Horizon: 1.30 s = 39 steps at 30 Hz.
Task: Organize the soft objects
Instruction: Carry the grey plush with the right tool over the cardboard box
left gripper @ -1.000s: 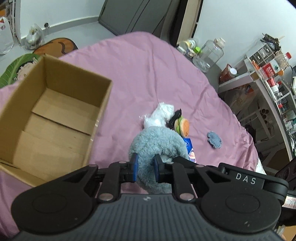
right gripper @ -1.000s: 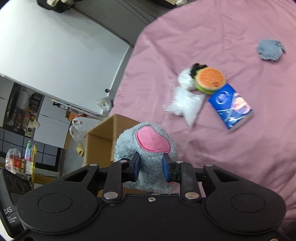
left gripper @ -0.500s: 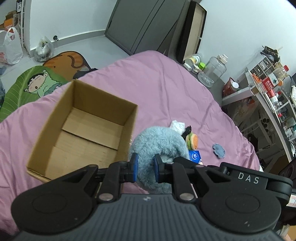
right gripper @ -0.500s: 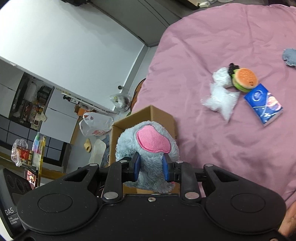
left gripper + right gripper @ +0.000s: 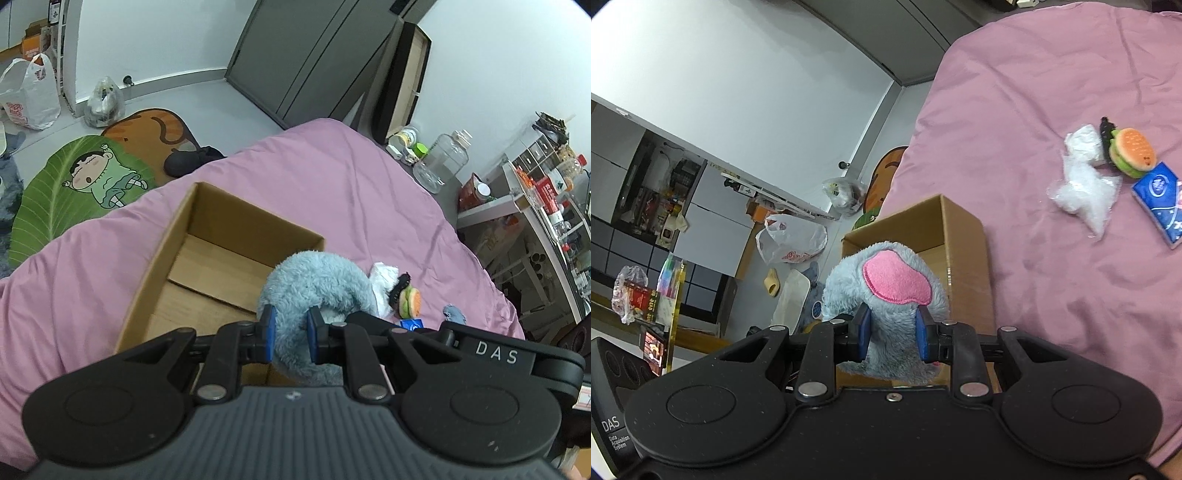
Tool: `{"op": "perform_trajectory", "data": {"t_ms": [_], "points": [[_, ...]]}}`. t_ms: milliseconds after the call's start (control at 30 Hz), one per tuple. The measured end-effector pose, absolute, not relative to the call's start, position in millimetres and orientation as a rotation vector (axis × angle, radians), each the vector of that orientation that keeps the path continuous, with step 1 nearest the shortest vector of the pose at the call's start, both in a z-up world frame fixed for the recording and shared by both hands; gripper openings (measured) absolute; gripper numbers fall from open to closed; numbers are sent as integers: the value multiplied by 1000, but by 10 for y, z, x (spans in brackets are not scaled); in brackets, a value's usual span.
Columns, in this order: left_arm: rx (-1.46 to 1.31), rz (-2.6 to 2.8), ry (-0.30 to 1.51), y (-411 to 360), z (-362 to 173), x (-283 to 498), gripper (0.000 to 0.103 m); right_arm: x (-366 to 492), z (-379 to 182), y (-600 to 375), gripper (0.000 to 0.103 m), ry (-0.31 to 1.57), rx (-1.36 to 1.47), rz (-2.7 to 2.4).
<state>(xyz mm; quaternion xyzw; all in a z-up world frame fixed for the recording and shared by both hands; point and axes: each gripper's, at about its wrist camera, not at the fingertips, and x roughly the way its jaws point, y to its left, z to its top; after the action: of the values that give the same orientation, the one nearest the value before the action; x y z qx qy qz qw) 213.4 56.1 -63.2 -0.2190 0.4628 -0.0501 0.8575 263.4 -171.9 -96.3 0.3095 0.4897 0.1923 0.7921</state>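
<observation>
A grey-blue plush toy (image 5: 317, 284) with a pink patch (image 5: 895, 282) hangs between both grippers. My left gripper (image 5: 290, 334) is shut on a furry limb of it, and my right gripper (image 5: 892, 334) is shut on the part below the pink patch. Right behind the toy an open, empty cardboard box (image 5: 207, 273) stands on the pink bedspread (image 5: 332, 184); in the right wrist view the cardboard box (image 5: 964, 251) shows just past the toy. Further off lie a plush burger (image 5: 1132, 153), a white plastic bag (image 5: 1084, 184), a blue packet (image 5: 1161, 201) and a small grey-blue pad (image 5: 454, 315).
The bed's edge drops to a floor with a green leaf mat (image 5: 74, 188), an orange mat (image 5: 155, 127) and plastic bags (image 5: 27, 96). Shelves with bottles and jars (image 5: 546, 195) stand on the far side of the bed, and a dark wardrobe (image 5: 314, 55) lines the back wall.
Both grippers have carried the plush toy away from the burger and bag, up and toward the box. The box now sits directly behind the toy, and more floor shows.
</observation>
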Motion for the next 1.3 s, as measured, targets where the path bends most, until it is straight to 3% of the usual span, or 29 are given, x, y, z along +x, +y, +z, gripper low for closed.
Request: {"op": "perform_trajectory", "data": {"t_ms": [967,1300], "points": [[-459,-73,1042,1158,-1147,2831,17,3176,-1376,-1026,25,1126,651,323],[-468,-52,1076,1185,-1217,2944,22,3264,-1510,-1013,36,1160,691,291]]}}
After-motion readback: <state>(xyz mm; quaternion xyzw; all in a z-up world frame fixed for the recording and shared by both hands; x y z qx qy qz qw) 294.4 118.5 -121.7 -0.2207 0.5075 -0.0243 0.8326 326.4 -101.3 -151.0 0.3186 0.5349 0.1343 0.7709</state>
